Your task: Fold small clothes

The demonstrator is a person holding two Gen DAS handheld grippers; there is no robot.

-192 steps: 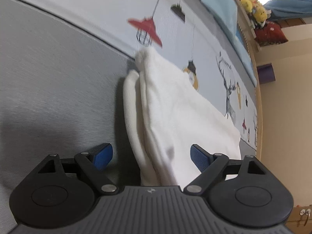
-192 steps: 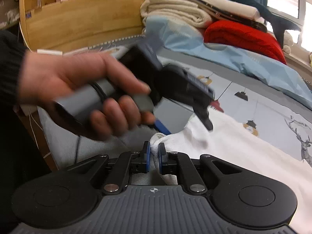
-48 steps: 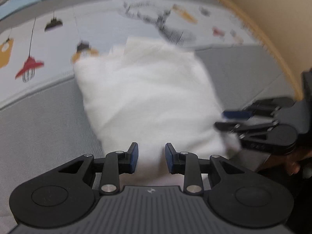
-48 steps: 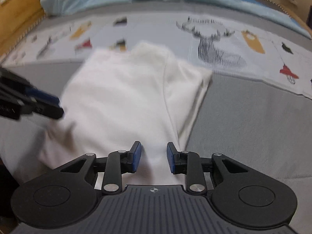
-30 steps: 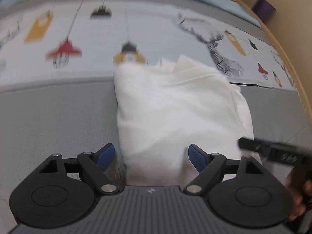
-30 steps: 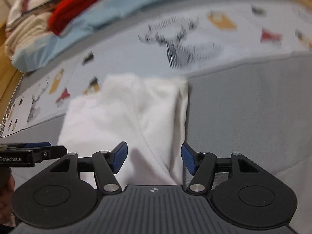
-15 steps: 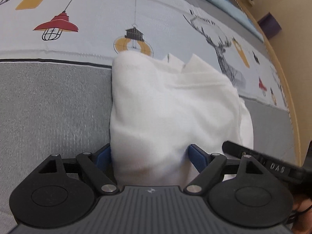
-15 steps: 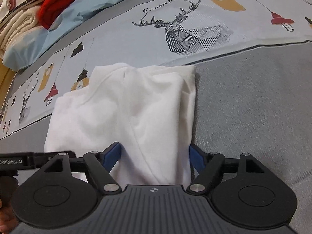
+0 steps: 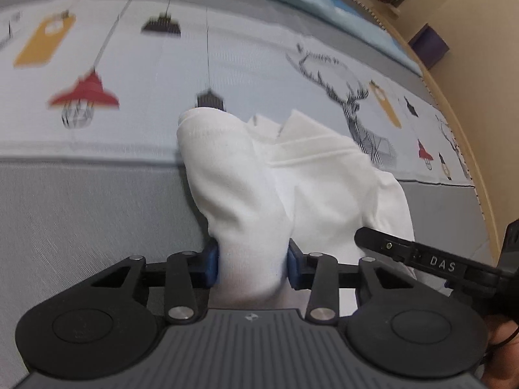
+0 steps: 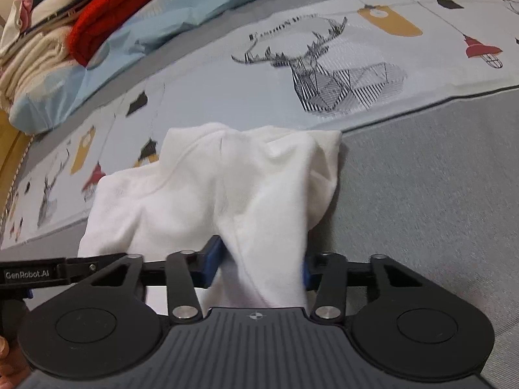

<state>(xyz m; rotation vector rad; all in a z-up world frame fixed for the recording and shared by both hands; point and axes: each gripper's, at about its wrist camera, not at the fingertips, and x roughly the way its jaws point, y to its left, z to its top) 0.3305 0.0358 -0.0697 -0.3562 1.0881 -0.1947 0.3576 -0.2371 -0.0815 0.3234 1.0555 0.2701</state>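
The left claw [image 9: 252, 265] is closed about half way and pinches a thick bunch of the white garment [image 9: 292, 175] between its two blue pads [image 9: 211, 267] — the cloth fills the whole gap and both pads press into it. The right claw [image 10: 256, 267] does the same at the other near corner: its blue pads [image 10: 212, 261] squeeze a gathered fold of the garment [image 10: 227, 188]. In the left view the right claw's black finger [image 9: 418, 259] lies just beside, at the garment's right edge.

The garment lies on the bed cover [image 9: 81, 201], half on the plain grey band and half on the pale printed part with lamps and a deer [image 10: 324, 74]. To the left of the left claw and to the right of the right claw there is only flat grey cover. A wooden bed rail [image 9: 464, 113] curves along the far right side.

The cloth is soft and thick, with rounded folds and a stitched hem. Behind, a pile of bedding [image 10: 81, 32] — red, cream and light blue — sits at the far edge.
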